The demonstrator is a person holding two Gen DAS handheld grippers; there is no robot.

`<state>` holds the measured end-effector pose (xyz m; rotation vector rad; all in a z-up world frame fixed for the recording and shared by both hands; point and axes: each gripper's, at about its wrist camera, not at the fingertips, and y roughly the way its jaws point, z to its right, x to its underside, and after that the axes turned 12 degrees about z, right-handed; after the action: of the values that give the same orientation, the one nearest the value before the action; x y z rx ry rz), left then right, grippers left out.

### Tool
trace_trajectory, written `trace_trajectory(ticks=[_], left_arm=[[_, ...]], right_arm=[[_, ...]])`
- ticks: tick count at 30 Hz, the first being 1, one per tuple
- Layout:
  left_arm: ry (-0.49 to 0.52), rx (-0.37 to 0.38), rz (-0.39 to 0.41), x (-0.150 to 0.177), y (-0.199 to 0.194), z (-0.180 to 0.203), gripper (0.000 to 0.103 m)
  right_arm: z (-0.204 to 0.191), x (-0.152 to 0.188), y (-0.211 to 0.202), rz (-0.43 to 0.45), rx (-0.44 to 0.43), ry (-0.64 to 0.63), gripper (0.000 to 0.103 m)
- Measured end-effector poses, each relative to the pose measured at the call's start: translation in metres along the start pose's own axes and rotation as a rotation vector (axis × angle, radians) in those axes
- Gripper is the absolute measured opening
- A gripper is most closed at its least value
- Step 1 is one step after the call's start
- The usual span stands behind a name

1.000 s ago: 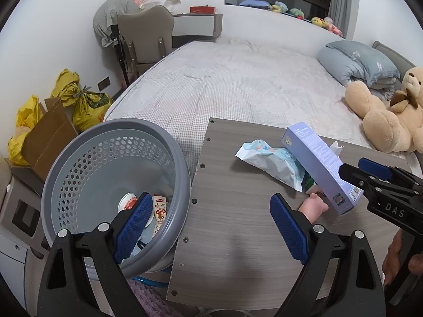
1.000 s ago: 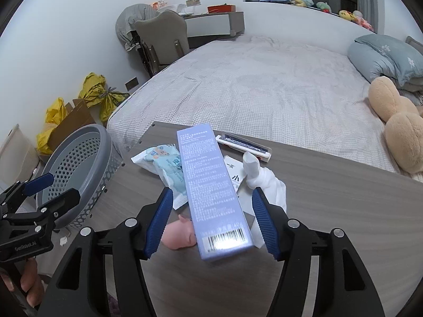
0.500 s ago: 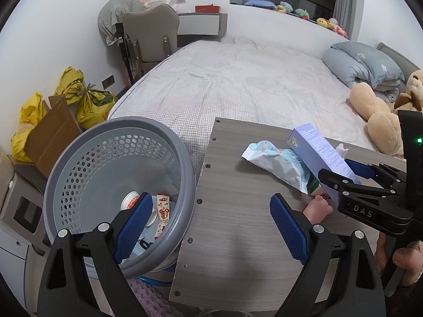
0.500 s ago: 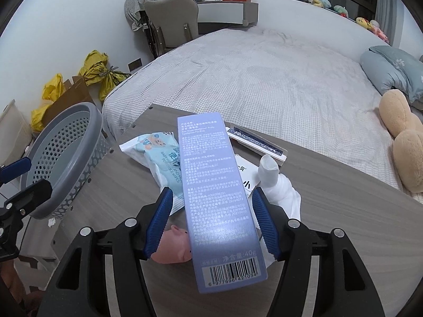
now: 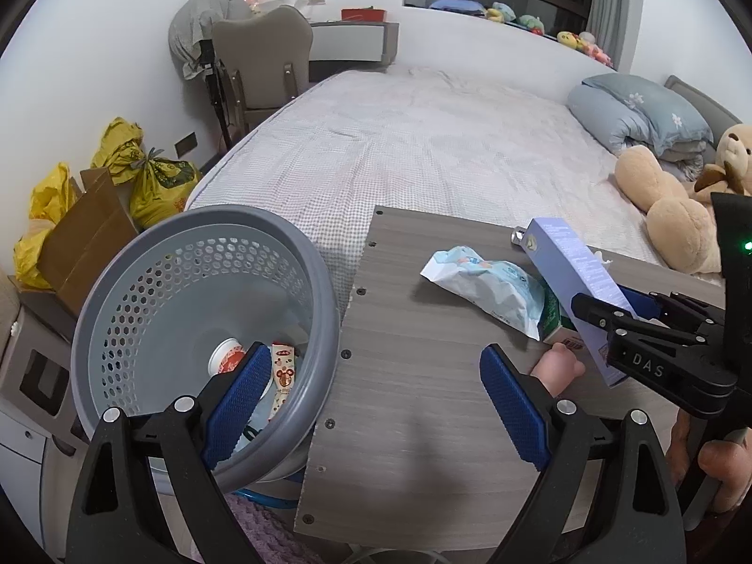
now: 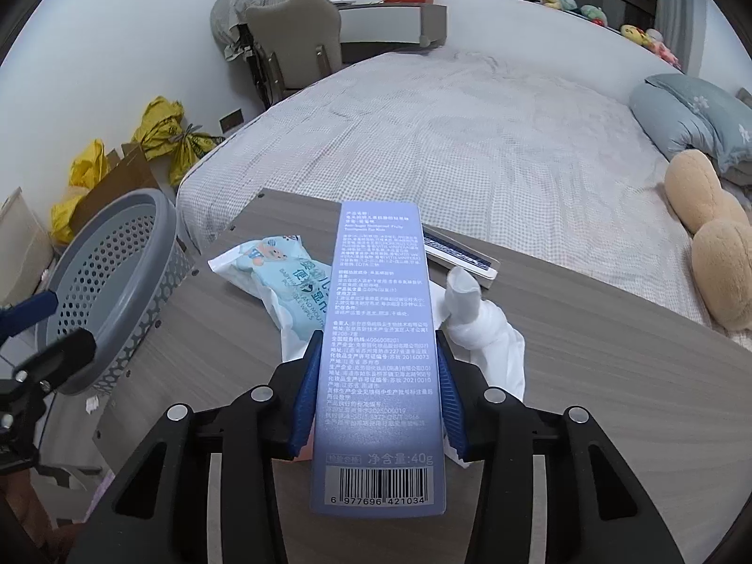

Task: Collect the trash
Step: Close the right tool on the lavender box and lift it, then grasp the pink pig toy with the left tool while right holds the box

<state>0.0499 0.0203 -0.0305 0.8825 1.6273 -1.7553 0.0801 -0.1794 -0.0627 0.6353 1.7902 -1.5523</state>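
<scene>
My right gripper [image 6: 378, 395] is shut on a long purple toothpaste box [image 6: 380, 338], its pads pressed on both long sides; the box also shows in the left wrist view [image 5: 575, 282]. A light blue wipes pack [image 6: 277, 282] lies on the grey wooden table [image 6: 611, 376] under the box's far end. A crumpled white tissue [image 6: 474, 319] lies to the right. My left gripper [image 5: 376, 404] is open and empty, astride the table's left edge, beside the grey perforated basket [image 5: 141, 282] that holds some trash. A small pink toy [image 5: 559, 366] lies under the box.
A flat dark-printed box [image 6: 460, 258] lies on the table behind the tissue. A bed [image 5: 446, 141] is beyond the table, with a teddy bear [image 5: 672, 216] at the right. Yellow bags [image 5: 155, 174] and a cardboard box [image 5: 89, 239] stand by the left wall.
My right gripper has moved forward along the purple box and closed on it. The left gripper has barely moved.
</scene>
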Motion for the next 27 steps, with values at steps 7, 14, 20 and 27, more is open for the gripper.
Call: trace_trajectory(ticks=[7,14,20,27], left_arm=[[0.041,0.047,-0.043,0.01,0.013,0.018,0.089],[0.09,0.107,-0.044,0.014,0.02,0.042,0.089],[0.103,0.166,-0.057,0.018,0.033,0.064,0.089],[0.158,0.202,-0.068,0.026,0.039,0.09,0.089]], right_arm=[[0.01,0.011,-0.033,0.043,0.029,0.062,0.043],[0.028,0.029,-0.07,0.075,0.077,0.131,0.043],[0.043,0.051,-0.091,0.086,0.115,0.195,0.043],[0.056,0.07,-0.106,0.094,0.15,0.238,0.043]])
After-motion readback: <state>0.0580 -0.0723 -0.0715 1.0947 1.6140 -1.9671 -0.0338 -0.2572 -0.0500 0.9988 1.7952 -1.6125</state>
